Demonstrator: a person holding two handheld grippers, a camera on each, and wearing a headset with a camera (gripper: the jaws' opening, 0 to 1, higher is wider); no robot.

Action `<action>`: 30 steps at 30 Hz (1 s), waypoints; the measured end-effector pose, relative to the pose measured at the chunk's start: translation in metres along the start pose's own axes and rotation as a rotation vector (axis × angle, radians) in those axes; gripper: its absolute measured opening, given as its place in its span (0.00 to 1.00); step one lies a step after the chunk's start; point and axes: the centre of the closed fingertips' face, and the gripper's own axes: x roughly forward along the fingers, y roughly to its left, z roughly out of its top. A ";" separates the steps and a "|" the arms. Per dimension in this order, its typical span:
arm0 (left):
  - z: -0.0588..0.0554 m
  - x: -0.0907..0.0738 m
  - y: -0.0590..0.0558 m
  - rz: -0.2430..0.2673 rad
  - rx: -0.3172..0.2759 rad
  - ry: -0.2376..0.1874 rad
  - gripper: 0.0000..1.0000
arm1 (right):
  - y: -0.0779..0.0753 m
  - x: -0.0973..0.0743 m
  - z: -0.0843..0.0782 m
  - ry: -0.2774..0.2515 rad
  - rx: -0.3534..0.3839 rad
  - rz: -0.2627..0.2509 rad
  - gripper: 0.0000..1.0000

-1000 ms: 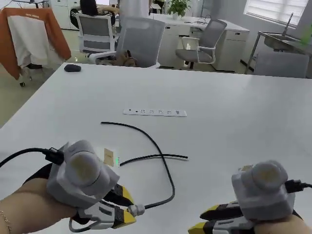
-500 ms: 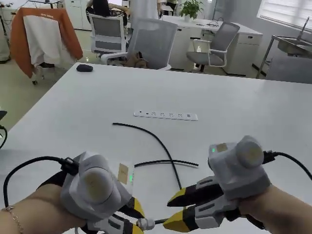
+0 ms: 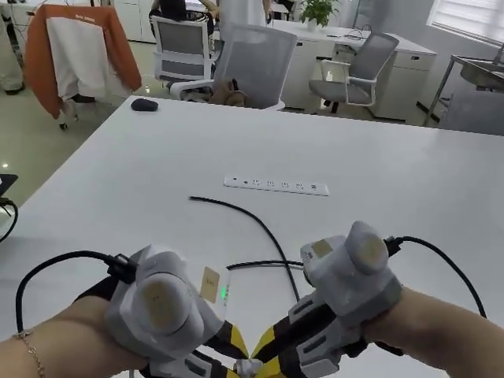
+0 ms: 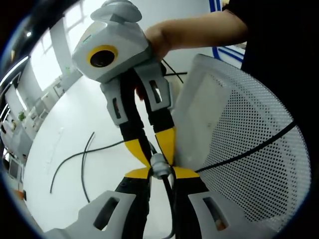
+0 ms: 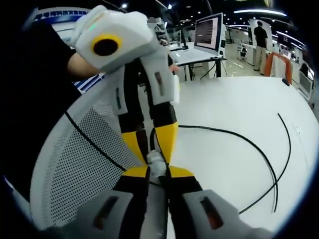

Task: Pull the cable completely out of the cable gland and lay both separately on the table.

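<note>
Pinching 1 gland (image 4: 159, 164) w/ 2 hand-held grippers (image 4: 160, 173) (image 5: 158, 172)

You have bright, even daylight from the window (image 3: 472, 20) at upper right; the white table (image 3: 394, 157) glares pale, and shadows are soft. Both gripper views bow strongly at their edges, nearest parts blurred.

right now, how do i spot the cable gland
At the white table's near edge, the yellow-tipped left gripper and right gripper meet. The small pale grey plastic cable gland sits between their tips: the only stubby fitting on the thin black cable.
</note>
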 end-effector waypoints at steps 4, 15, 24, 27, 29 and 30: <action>0.001 -0.002 -0.002 -0.036 -0.069 -0.019 0.17 | 0.002 -0.001 0.000 0.051 -0.095 -0.027 0.11; 0.007 -0.004 0.005 -0.078 -0.325 -0.112 0.16 | -0.003 -0.002 0.000 0.097 -0.224 -0.184 0.09; 0.005 -0.004 0.014 -0.016 -0.293 -0.158 0.16 | -0.011 -0.004 0.001 0.097 -0.274 -0.293 0.09; 0.004 -0.001 0.009 -0.007 -0.309 -0.130 0.17 | -0.011 -0.004 0.000 0.093 -0.259 -0.289 0.09; 0.003 0.000 0.009 0.001 -0.303 -0.122 0.18 | -0.010 -0.003 -0.001 0.099 -0.264 -0.287 0.09; 0.003 0.001 0.008 0.004 -0.300 -0.117 0.18 | -0.009 -0.003 -0.001 0.102 -0.270 -0.287 0.09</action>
